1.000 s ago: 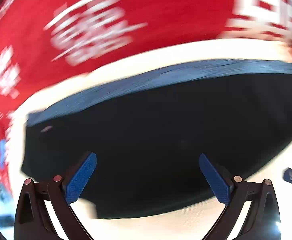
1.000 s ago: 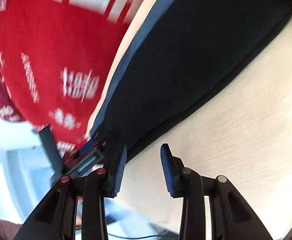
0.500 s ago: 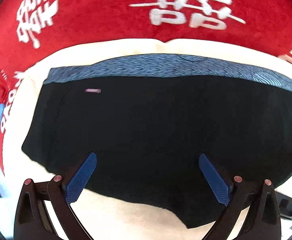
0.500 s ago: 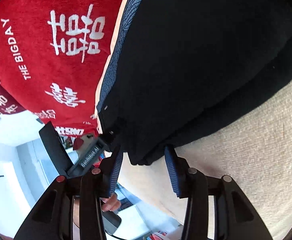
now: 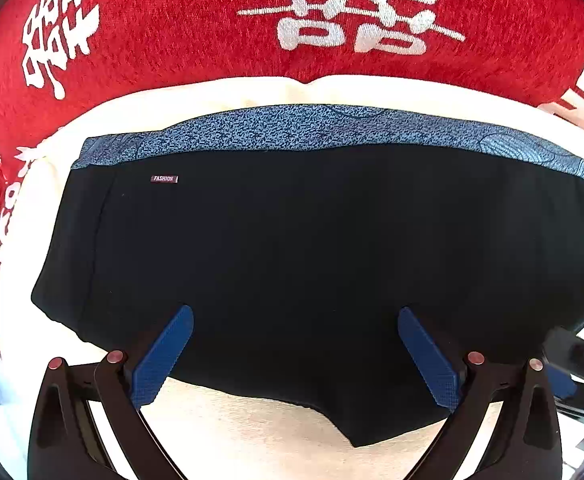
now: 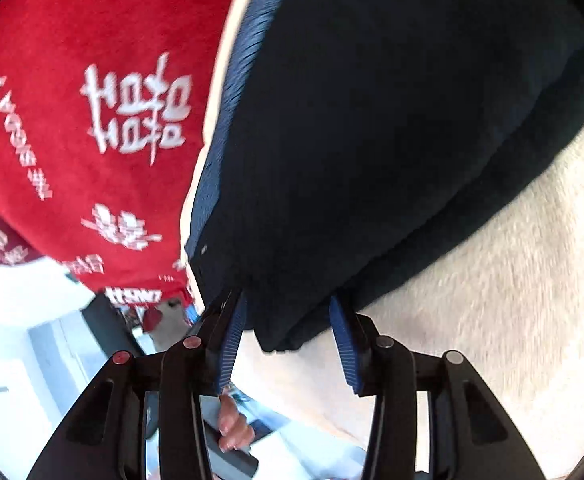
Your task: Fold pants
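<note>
Surface [image 5: 251, 432]: cream, below a red blanket [image 5: 171, 20].
Pants [image 5: 312, 248]: black, flat on the cream surface, blue waistband far.
Left gripper [image 5: 294, 354]: fingers wide, empty above the hem.
Right gripper [image 6: 287, 340]: fingers part-spread, straddling a corner; best seated deeper, catching all layers.

- Support: cream textured cloth surface [image 5: 251, 436], looks like a padded cover; bare weave visible along the near edge and in the right wrist view [image 6: 512, 300].
- Directly on it: black pants [image 5: 312, 248], lying flat, blue patterned waistband [image 5: 312, 126] on the far side, small "FASHION" tag [image 5: 164, 179] near the left end.
- Near hem dips to a point over bare cream cloth.
- Red fabric with white characters [image 5: 195, 28] borders the far edge; a narrow cream strip separates it from the waistband.
</note>
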The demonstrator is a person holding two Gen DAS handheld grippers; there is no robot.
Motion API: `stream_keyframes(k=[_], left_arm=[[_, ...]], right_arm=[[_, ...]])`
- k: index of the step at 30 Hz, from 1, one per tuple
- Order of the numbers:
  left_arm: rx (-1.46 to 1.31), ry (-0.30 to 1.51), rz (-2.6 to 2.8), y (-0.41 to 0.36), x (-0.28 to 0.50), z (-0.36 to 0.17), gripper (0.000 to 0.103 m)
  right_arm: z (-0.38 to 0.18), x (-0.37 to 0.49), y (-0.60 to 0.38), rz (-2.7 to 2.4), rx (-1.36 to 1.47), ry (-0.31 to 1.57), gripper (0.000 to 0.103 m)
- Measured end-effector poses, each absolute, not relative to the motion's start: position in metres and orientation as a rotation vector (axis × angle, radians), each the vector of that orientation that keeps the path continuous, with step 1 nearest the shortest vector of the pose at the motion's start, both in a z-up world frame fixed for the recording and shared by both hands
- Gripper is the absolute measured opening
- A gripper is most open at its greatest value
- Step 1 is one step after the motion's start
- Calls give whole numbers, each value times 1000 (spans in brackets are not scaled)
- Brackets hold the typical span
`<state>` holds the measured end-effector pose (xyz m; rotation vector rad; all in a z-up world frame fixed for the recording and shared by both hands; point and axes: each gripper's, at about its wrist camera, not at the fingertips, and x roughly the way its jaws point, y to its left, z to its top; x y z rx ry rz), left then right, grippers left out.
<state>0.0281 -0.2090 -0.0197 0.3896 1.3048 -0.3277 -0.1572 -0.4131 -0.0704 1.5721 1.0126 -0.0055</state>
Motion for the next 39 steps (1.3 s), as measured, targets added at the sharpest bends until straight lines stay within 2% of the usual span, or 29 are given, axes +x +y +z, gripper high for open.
stream_keyframes(k=[1, 2, 3, 7, 12, 14, 20, 22, 24, 28, 29, 34, 39], left_arm=[[394, 1300, -332, -211, 28, -20, 103], [401, 1295, -337, -214, 28, -19, 103], [412, 1292, -344, -218, 28, -19, 103], [481, 1296, -359, -230, 14, -27, 103], [512, 1240, -352, -227, -14, -34, 103], [497, 1255, -343, -227, -12, -35, 103], [522, 1227, -330, -232, -16, -38, 103], [518, 1235, -319, -233, -16, -38, 103], [524, 1233, -318, -233, -17, -37, 103], [570, 1206, -318, -238, -21, -37, 103], [580, 1208, -311, -240, -21, -37, 103], [594, 1242, -313, -249, -23, -18, 103], [581, 1251, -417, -292, -37, -5, 103]], right_arm=[[-72, -156, -414, -5, 1579, 1013, 43], [-71, -155, -416, -2, 1578, 1005, 12], [-67, -154, -418, -9, 1552, 1006, 7], [-46, -161, -415, -34, 1412, 1020, 6], [-62, -178, -416, -66, 1403, 1099, 6], [-50, -184, -421, -37, 1320, 1126, 10], [-12, -180, -466, -86, 1105, 1067, 10], [-14, -170, -479, -109, 1026, 1093, 19], [-29, -166, -481, -132, 913, 1183, 13], [-37, -198, -486, -133, 1000, 1149, 11], [-40, -208, -487, -176, 1015, 1195, 17], [-32, -244, -506, -184, 1113, 1113, 17], [-25, -270, -548, -246, 1160, 1033, 28]])
